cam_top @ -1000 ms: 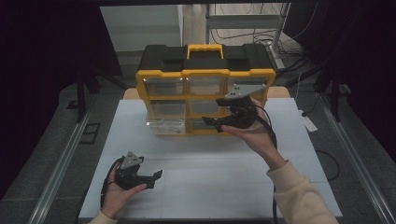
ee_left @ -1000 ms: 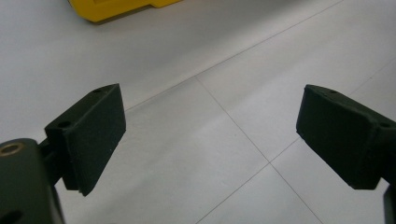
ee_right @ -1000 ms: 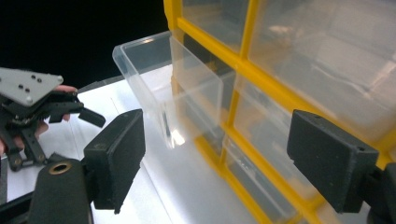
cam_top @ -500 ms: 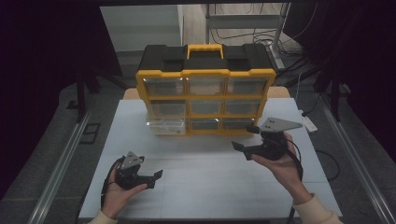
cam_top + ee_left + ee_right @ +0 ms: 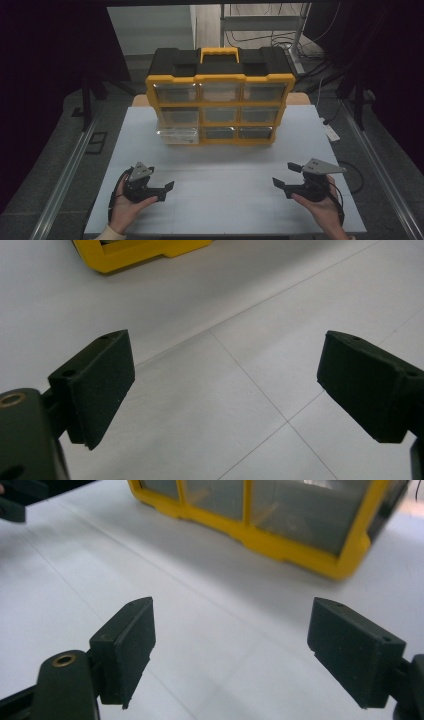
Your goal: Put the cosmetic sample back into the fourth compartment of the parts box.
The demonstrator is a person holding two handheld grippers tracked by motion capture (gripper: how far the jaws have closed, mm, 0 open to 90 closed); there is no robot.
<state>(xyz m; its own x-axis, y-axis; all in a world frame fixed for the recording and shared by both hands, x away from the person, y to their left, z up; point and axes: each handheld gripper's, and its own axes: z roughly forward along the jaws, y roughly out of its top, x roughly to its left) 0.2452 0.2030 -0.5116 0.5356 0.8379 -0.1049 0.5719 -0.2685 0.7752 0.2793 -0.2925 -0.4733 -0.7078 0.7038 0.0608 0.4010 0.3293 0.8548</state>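
A yellow and black organiser box [image 5: 220, 80] with clear drawers stands at the back middle of the white table [image 5: 225, 165]. Its bottom-left drawer [image 5: 176, 134] sticks out a little. My left gripper [image 5: 165, 191] rests low over the table's near left, open, with nothing between its jaws [image 5: 225, 370]. My right gripper [image 5: 285, 175] is held over the near right, jaws wide apart and empty [image 5: 230, 640], pointing toward the box [image 5: 280, 545]. The box's yellow base corner [image 5: 140, 252] lies far ahead in the left gripper view.
Metal rails run along both sides of the table [image 5: 65, 175]. A shelf frame with cables [image 5: 260, 25] stands behind the box. A small white object [image 5: 330, 132] lies at the table's right edge. Bare white tabletop lies between the two grippers.
My right gripper has come away from the front of the box, moving down and toward the near right of the table, still open. The left gripper has stayed in place.
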